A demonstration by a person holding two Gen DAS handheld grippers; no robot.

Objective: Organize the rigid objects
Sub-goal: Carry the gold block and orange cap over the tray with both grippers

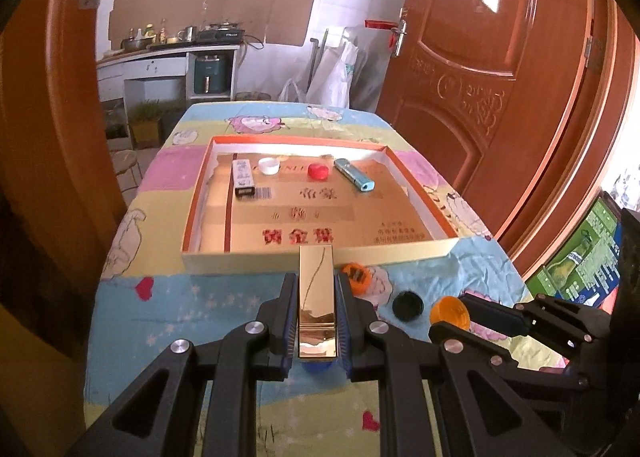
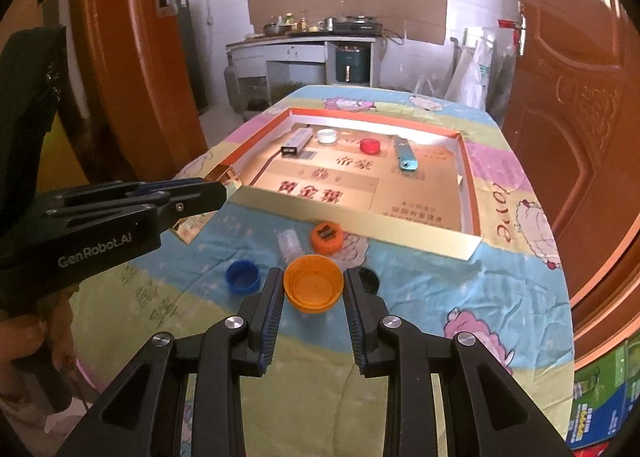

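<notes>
While the left gripper [image 1: 316, 321] clamped a gold box [image 1: 316, 297] above the cloth [image 1: 180, 317], just short of the tray [image 1: 280, 253], a white box [image 1: 244, 178], white cap [image 1: 268, 166], red cap [image 1: 318, 171] and lighter [image 1: 354, 175] lay inside it. In the right view, the right gripper [image 2: 313, 289] had its fingers closed against an orange cap [image 2: 313, 287]; a blue cap [image 2: 242, 276] lay nearby.

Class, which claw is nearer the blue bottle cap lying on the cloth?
Left. The left claw, gripping the gold box, hangs directly over the blue cap; the right claw sits beside it.
</notes>
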